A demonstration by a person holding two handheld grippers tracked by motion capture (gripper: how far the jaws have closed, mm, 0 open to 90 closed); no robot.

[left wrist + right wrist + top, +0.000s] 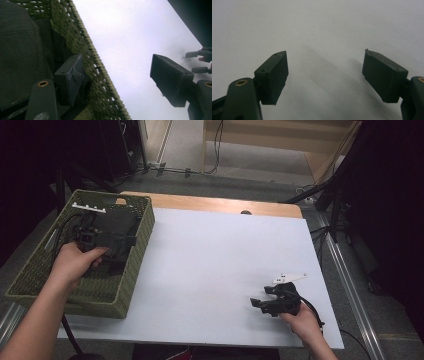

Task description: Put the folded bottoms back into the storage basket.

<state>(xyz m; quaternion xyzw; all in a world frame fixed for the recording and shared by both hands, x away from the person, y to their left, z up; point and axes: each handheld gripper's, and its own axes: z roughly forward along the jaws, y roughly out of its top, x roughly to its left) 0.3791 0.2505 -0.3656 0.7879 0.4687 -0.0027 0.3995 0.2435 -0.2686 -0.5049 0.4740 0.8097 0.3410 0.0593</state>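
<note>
A green woven basket (95,307) stands on the left part of the white table top (215,265). My left gripper (132,240) is open and straddles the basket's right wall (100,82): one jaw sits inside the basket and the other hangs outside over the white surface. Something dark, like grey cloth (20,55), lies inside the basket beside the inner jaw. At the table's front right, my right gripper (262,296) is held low over the bare white top (324,30). It is open, with nothing between its jaws, and it also appears far off in the left gripper view (200,61).
A strip of wooden table edge (225,204) runs along the far side. Beyond it are floor cables (175,170), and dark stand legs (330,205) rise at the right. The white top between the basket and my right gripper holds no objects.
</note>
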